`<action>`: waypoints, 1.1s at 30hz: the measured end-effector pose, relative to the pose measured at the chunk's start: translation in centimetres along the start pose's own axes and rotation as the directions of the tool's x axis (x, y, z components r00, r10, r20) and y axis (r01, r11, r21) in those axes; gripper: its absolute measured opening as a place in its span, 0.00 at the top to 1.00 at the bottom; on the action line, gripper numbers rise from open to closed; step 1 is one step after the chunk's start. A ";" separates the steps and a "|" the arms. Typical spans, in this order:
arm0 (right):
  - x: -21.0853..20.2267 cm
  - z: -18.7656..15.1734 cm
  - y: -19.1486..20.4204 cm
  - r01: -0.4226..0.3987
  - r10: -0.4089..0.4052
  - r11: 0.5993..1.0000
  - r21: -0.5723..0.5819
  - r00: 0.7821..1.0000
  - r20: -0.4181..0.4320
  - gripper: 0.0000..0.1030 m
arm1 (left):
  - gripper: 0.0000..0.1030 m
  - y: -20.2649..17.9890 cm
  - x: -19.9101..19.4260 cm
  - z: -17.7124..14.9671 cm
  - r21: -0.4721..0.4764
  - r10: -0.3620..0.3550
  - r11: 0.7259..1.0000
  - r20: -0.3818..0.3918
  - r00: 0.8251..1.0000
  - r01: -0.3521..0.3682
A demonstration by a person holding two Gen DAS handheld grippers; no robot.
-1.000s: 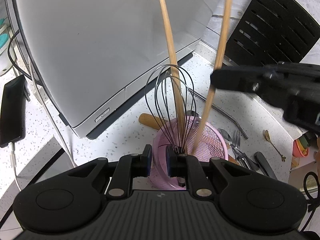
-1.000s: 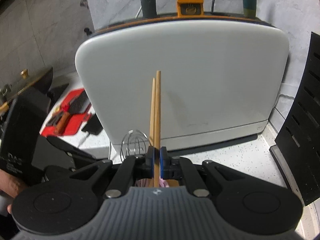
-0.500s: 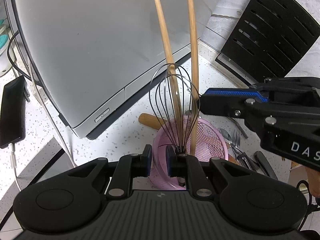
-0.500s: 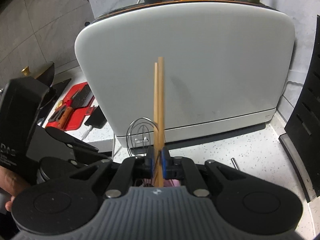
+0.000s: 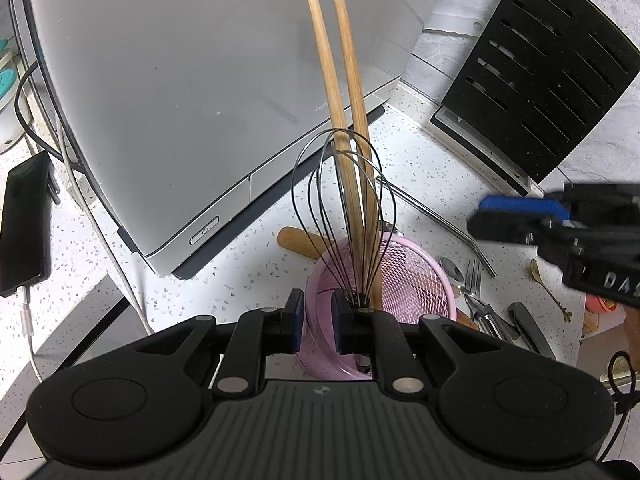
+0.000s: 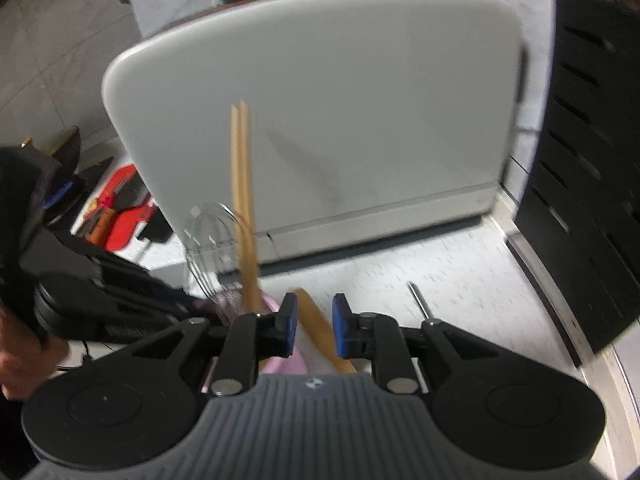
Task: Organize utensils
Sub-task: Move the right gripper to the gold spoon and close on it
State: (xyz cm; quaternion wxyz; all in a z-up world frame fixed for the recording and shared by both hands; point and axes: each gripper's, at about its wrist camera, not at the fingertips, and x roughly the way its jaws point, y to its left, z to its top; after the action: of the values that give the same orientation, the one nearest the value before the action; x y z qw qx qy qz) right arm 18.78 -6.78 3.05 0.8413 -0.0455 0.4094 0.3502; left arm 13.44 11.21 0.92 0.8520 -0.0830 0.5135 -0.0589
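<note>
Now the two chopsticks (image 5: 347, 128) stand side by side in the pink mesh cup (image 5: 416, 276), leaning toward the grey appliance (image 5: 192, 80), with a wire whisk (image 5: 344, 216) upright in the same cup. The left tongs (image 5: 316, 318) sit parted around the cup's near rim, not clamped on it. The right tongs (image 6: 314, 326) are open and empty, off to the cup's right above the speckled surface (image 5: 248, 248), where a spoon and fork (image 5: 468, 276) lie.
</note>
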 end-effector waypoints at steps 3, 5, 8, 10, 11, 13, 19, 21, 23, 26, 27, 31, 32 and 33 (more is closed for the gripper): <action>0.2 -1.5 -0.9 0.019 -0.019 1.000 0.019 0.999 -0.027 0.81 | 0.85 -0.1 0.0 0.0 0.005 0.004 1.000 0.001 1.000 -0.004; 0.3 -2.6 -1.8 0.036 -0.035 0.999 0.032 0.999 -0.042 0.80 | 0.85 -0.2 0.0 0.0 0.007 0.006 1.000 0.002 1.000 -0.006; 0.4 -4.0 -3.5 0.074 -0.071 0.996 0.056 0.995 -0.067 0.79 | 0.85 -0.1 0.0 0.0 0.005 0.002 1.000 0.002 1.000 -0.002; 0.5 -4.9 -5.0 0.111 -0.105 0.991 0.073 0.991 -0.086 0.76 | 0.85 -0.1 0.0 0.0 0.004 0.000 1.000 0.002 1.000 0.000; 0.5 -5.1 -5.6 0.131 -0.124 0.989 0.074 0.988 -0.096 0.76 | 0.85 0.0 0.0 0.0 0.003 -0.001 1.000 0.002 1.000 0.001; 0.5 -5.8 -6.7 0.185 -0.178 0.981 0.052 0.977 -0.114 0.75 | 0.85 0.0 0.0 0.0 0.002 -0.001 1.000 0.002 1.000 0.001; -1.4 -7.6 -11.1 0.289 -0.276 0.955 0.071 0.948 -0.156 0.73 | 0.85 0.0 0.0 0.0 0.007 0.000 1.000 0.003 1.000 0.000; -2.3 -8.5 -12.4 0.315 -0.298 0.946 0.080 0.939 -0.175 0.73 | 0.85 0.0 0.0 0.0 0.007 0.001 1.000 0.004 1.000 -0.001; -2.9 -9.4 -13.3 0.331 -0.311 0.940 0.079 0.929 -0.198 0.72 | 0.85 -0.1 0.0 0.0 0.010 0.003 1.000 0.004 1.000 -0.003; -3.1 -10.8 -14.3 0.341 -0.317 0.937 0.074 0.921 -0.225 0.68 | 0.85 -0.3 0.1 0.0 0.015 0.008 1.000 0.004 1.000 -0.008; -3.0 -11.2 -14.5 0.341 -0.316 0.937 0.076 0.921 -0.227 0.68 | 0.85 -0.4 0.1 0.1 0.016 0.009 1.000 0.005 1.000 -0.009; -1.8 -12.0 -14.3 0.333 -0.309 0.940 0.076 0.924 -0.227 0.68 | 0.85 -0.5 0.1 0.0 0.017 0.014 1.000 0.007 1.000 -0.014; -1.4 -12.0 -14.0 0.329 -0.306 0.942 0.072 0.924 -0.230 0.68 | 0.85 -0.5 0.1 0.0 0.017 0.014 1.000 0.007 1.000 -0.014; -1.1 -12.1 -13.9 0.326 -0.302 0.943 0.070 0.924 -0.233 0.68 | 0.85 -0.4 0.2 0.0 0.016 0.013 1.000 0.007 1.000 -0.013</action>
State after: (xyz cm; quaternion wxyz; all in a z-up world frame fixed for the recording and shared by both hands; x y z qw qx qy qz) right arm 19.07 -22.20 -7.01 0.8375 -0.1035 0.5051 0.1809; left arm 13.47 10.74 0.86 0.8549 -0.0730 0.5105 -0.0572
